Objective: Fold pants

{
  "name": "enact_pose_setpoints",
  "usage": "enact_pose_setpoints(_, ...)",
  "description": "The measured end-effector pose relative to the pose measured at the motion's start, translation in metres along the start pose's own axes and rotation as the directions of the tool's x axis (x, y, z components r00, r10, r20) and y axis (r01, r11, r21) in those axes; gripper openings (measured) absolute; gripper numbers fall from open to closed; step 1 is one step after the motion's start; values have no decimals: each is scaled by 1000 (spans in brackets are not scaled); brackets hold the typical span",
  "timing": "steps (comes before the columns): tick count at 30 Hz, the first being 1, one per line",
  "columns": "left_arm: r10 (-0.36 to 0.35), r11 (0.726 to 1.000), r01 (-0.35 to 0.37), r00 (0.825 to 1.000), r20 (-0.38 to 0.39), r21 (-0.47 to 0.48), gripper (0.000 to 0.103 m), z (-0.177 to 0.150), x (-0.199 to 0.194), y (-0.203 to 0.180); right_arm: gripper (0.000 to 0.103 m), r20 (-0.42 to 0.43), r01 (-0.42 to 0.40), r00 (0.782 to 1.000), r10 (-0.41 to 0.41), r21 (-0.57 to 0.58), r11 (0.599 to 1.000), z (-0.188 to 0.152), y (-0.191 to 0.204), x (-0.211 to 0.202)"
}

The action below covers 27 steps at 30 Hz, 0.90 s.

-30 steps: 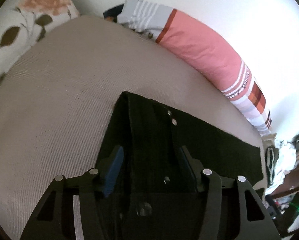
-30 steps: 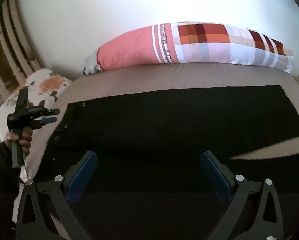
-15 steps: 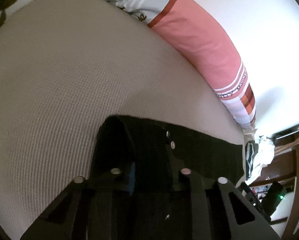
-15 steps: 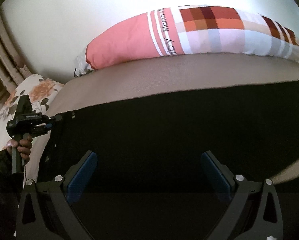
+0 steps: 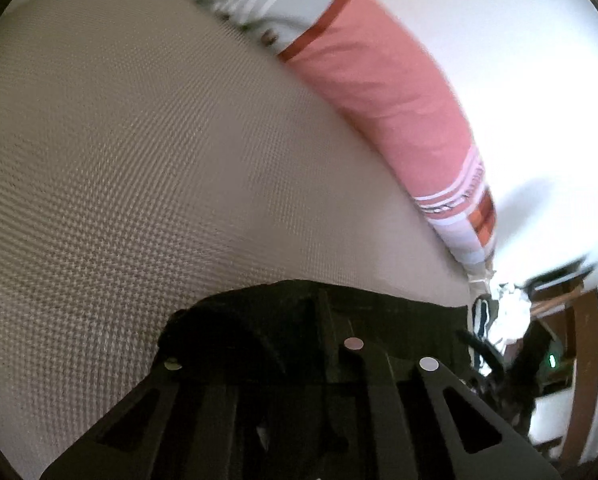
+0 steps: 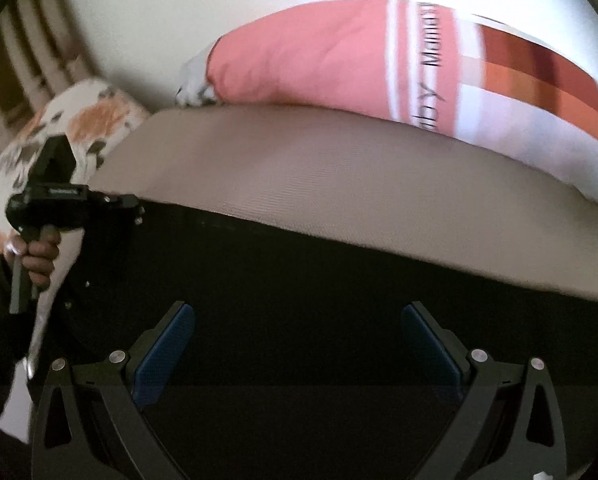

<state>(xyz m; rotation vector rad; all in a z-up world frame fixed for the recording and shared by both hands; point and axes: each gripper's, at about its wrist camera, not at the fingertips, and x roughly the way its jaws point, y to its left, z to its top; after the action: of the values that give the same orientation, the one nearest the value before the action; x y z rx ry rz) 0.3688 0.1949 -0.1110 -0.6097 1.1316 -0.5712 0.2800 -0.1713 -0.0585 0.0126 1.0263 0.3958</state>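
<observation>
Pinching the waistband of the pants (image 6: 299,280) for a fold, the left gripper (image 6: 135,206) lifts; right gripper (image 6: 299,340) hovers, jaws spread.

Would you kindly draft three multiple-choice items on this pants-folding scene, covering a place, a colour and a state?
1. Where do the pants lie?
A. on the beige bed surface
B. on a chair
C. in a basket

2. What colour are the pants?
A. white
B. black
C. red

3. How do the right gripper jaws stand?
A. shut on the pink pillow
B. shut on the pants
C. open

Answers:
1 A: beige bed surface shows beyond them.
2 B: the cloth is uniformly black.
3 C: its blue pads stand wide apart.
</observation>
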Motion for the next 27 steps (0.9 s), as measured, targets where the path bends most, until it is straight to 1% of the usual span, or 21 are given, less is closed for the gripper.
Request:
enact_pose_setpoints(2,-42,996,38,998,49,77,10,-6,-17,-18,103,-29,-47,999,45,-77,996,11,-6,11)
enact_pose_setpoints(4,-76,988,65,994,74,137,10,-11,-31,-34,103,-65,-73,996,64,-132,989,20,-12,21)
enact_pose_setpoints(6,-110,974,88,989,96,208,10,-19,-46,-50,102,-85,-94,993,81,-161,982,31,-19,28)
enact_pose_setpoints(8,-127,961,96,986,107,260,10,-25,-57,-60,100,-125,-142,985,120,-190,971,43,-27,34)
enact_pose_setpoints(9,-135,953,98,985,111,287,10,-29,-63,-66,98,-144,-161,981,133,-203,966,48,-29,37)
enact_pose_setpoints(11,-148,947,107,982,118,303,10,-34,-72,-68,96,-197,-203,968,157,-242,949,57,-33,43)
enact_pose_setpoints(12,-155,945,113,981,117,306,10,-34,-75,-67,95,-230,-230,958,172,-260,938,59,-35,45)
enact_pose_setpoints(14,-155,942,110,980,122,318,10,-35,-77,-69,92,-318,-302,926,204,-296,906,63,-35,50)
enact_pose_setpoints(16,-152,941,104,980,127,321,10,-36,-80,-71,83,-382,-342,901,207,-328,881,65,-36,54)
enact_pose_setpoints(17,-148,942,100,980,131,320,10,-36,-80,-72,81,-420,-365,884,208,-339,867,64,-37,56)
enact_pose_setpoints(18,-148,943,98,980,135,318,10,-36,-80,-72,79,-444,-372,874,197,-352,859,62,-37,57)
enact_pose_setpoints(20,-149,943,100,979,137,318,10,-38,-88,-73,75,-483,-382,858,174,-376,844,60,-40,60)
enact_pose_setpoints(22,-139,945,89,980,139,315,10,-38,-87,-74,64,-512,-402,843,168,-390,828,55,-42,60)
enact_pose_setpoints(24,-130,945,81,982,137,317,10,-38,-87,-76,58,-525,-408,836,159,-401,820,51,-44,60)
enact_pose_setpoints(27,-123,944,74,983,136,320,10,-39,-88,-78,47,-527,-413,835,157,-411,813,47,-44,59)
